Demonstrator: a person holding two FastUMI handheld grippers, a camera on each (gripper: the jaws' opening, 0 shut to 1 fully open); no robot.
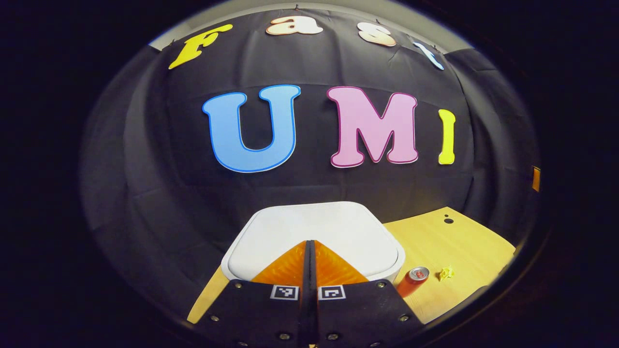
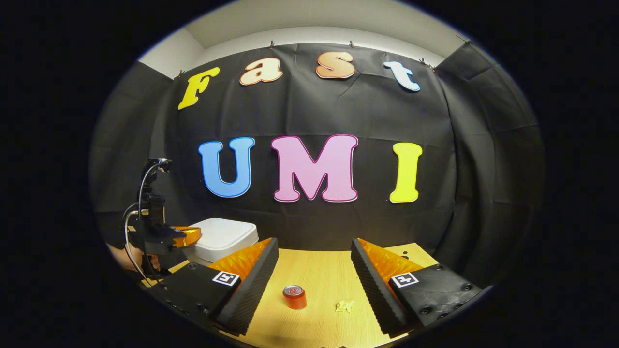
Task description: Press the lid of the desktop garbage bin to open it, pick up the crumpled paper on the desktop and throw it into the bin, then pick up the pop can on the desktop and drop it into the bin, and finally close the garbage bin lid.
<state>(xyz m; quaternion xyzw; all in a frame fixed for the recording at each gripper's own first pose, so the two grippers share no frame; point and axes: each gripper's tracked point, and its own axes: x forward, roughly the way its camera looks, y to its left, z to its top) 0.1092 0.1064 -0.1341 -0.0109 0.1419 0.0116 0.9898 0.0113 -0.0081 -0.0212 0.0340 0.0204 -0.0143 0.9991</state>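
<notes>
**Q:** Left gripper view first — what is getting hidden or cut off?

**A:** The left gripper (image 1: 309, 244) is sitting with its fingers pressed together, nothing between them, and they are covering the near middle of the bin's white lid (image 1: 314, 227). Whether the tips are touching the lid, I cannot tell. The bin's body is mostly lying out of sight below the fingers. To the right, on the wooden desktop (image 1: 459, 241), the pop can (image 1: 413, 280) is standing just beside the bin, its lower part cut by the gripper's body. The crumpled paper (image 1: 446, 273) is lying a little further right, small and hard to make out.

**Q:** And the right gripper view?

**A:** At far left a hand (image 2: 133, 258) is holding the left gripper over the bin, with the lid lying closed. The right gripper (image 2: 314, 251) is hanging with its fingers wide apart, holding nothing. The can is standing on the desktop between those fingers, nearer the left one, and the paper is lying just right of it, near the right finger.
</notes>
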